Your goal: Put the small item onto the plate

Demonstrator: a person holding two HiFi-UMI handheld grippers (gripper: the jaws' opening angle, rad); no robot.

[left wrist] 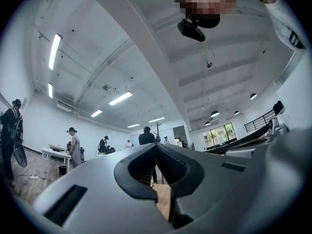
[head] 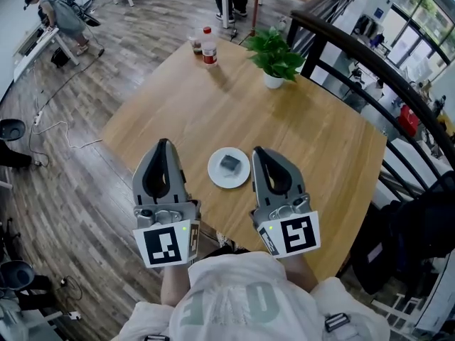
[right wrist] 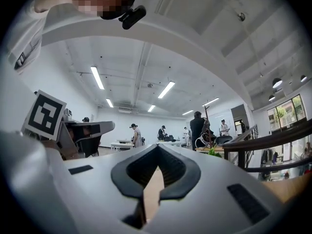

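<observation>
A small dark grey item (head: pixel 229 163) lies on a white round plate (head: pixel 217 174) near the front of the wooden table (head: pixel 213 105). My left gripper (head: pixel 163 145) stands upright just left of the plate, shut and empty. My right gripper (head: pixel 260 152) stands upright just right of the plate, also shut with nothing held. In the left gripper view the left gripper (left wrist: pixel 157 147) points level across the room with its jaws together. The right gripper view shows the right gripper (right wrist: pixel 157 147) the same way, jaw tips meeting.
A potted green plant (head: pixel 274 54) stands at the table's far right. A red-capped bottle (head: pixel 208 47) and a small jar (head: pixel 196 43) sit at the far edge. A dark railing (head: pixel 370 59) runs along the right. Several people stand in the room behind.
</observation>
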